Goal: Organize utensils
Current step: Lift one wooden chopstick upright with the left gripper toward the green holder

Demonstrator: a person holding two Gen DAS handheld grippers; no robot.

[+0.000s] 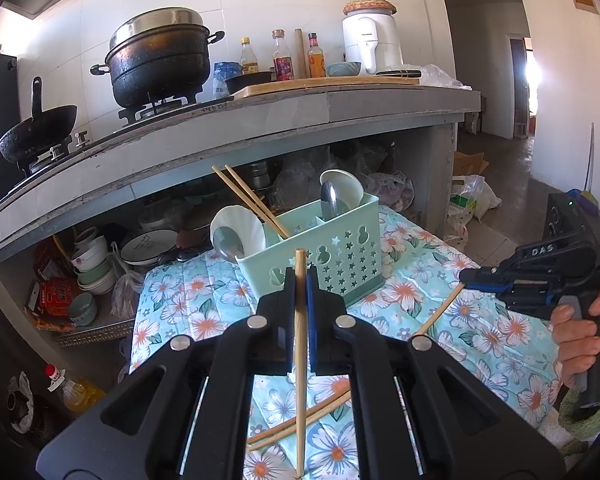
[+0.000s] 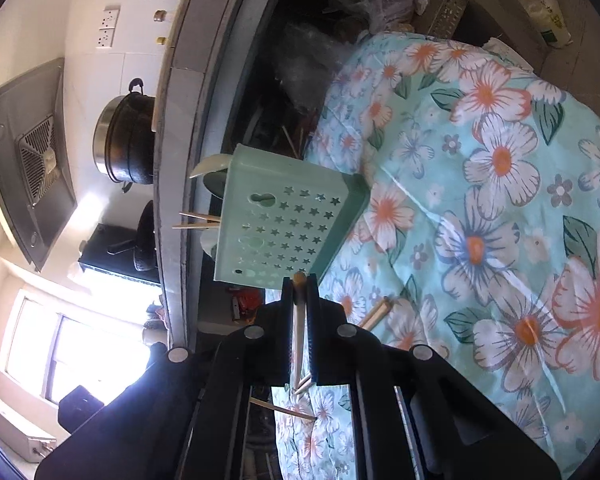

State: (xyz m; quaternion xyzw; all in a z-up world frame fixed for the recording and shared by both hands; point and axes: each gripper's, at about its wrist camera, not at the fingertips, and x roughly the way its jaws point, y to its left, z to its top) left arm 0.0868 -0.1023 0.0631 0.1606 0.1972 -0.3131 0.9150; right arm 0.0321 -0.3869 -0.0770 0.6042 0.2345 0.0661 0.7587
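Chopsticks [image 1: 252,196], 2 of them, and spoons [image 1: 332,196] already stand in the green caddy [image 1: 340,256]; each gripper, left [image 1: 300,276] and right [image 2: 299,280], clamps 1 more, and loose chopsticks [image 1: 300,420] remain on the cloth [image 1: 480,340].

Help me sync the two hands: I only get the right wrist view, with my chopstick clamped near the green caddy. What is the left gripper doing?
Observer: The left gripper is shut on one chopstick, held near upright just in front of the caddy.
Operator: Where in the caddy do chopsticks go? I only see its starred side.
Observer: Two chopsticks lean out of its left compartment. A metal spoon and a white spoon stand in the right rear one.
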